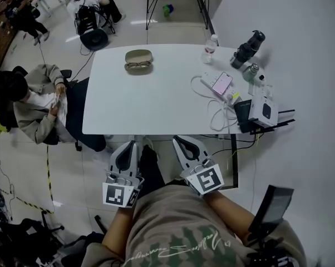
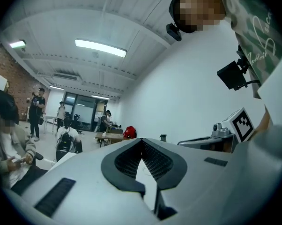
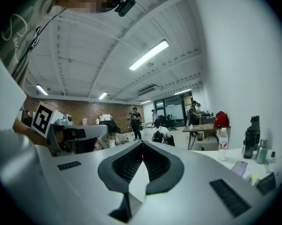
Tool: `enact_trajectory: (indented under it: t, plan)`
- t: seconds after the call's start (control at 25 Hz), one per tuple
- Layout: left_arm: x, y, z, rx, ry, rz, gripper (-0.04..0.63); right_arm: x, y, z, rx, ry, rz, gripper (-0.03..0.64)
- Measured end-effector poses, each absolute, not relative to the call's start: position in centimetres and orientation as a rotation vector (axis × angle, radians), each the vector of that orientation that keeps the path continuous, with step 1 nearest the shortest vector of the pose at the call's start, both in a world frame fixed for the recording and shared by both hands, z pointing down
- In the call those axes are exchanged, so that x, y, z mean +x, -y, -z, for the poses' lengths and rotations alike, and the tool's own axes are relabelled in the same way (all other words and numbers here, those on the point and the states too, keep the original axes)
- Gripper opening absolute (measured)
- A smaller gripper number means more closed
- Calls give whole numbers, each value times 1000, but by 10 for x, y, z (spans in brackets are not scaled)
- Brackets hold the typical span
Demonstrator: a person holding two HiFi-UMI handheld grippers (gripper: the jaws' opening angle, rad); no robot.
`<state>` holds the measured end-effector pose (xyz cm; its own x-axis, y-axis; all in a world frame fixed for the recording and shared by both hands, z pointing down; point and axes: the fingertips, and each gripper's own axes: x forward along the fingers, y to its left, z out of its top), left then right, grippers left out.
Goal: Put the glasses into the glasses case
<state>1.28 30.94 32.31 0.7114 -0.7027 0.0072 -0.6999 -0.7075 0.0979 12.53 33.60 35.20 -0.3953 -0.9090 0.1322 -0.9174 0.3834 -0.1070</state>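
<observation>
A seated person point(image 1: 31, 102) sits at 9 o'clock of the head view, just off the left edge of the white table point(image 1: 156, 104); at 7 o'clock, below the table's near edge and well apart from everything on it, the left claw point(image 1: 131, 143) hangs over the floor; in its own view the left claw point(image 2: 141, 140) has its jaws drawn together so that the tips meet, with nothing between them. The olive glasses case point(image 1: 138, 55) lies toward 12 o'clock on the far part of the table, and the glasses point(image 1: 138, 66) lie against its near side, touching it (whether they rest in an open half of the case cannot be told from here). At 5 o'clock the right claw point(image 1: 181, 140) sits beside the left one; in the right gripper view the right claw point(image 3: 142, 142) is likewise closed tip to tip and empty. Toward 2 o'clock on the table stand a water bottle point(image 1: 210, 48) and a dark flask point(image 1: 249, 48); a pink phone point(image 1: 222, 83) lies near them amid white cable point(image 1: 216, 117); a white box point(image 1: 263, 108) rests at the table's right edge.
</observation>
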Motion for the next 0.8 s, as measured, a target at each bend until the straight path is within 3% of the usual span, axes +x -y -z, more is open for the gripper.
enact_trajectory:
  t: [0.36,0.56,0.8]
  plan:
    - [24,-399,-328,2830,1161,41,6,130,-419,-345,1713,2571,-211,12]
    - [21,-408,-332,2830,1069,-59,6,151,-448,-332,1854,2505,-218,12]
    - [-1,-410,-309,2828,1224,53,6,162,-463,-319,1902,2488,-191,12]
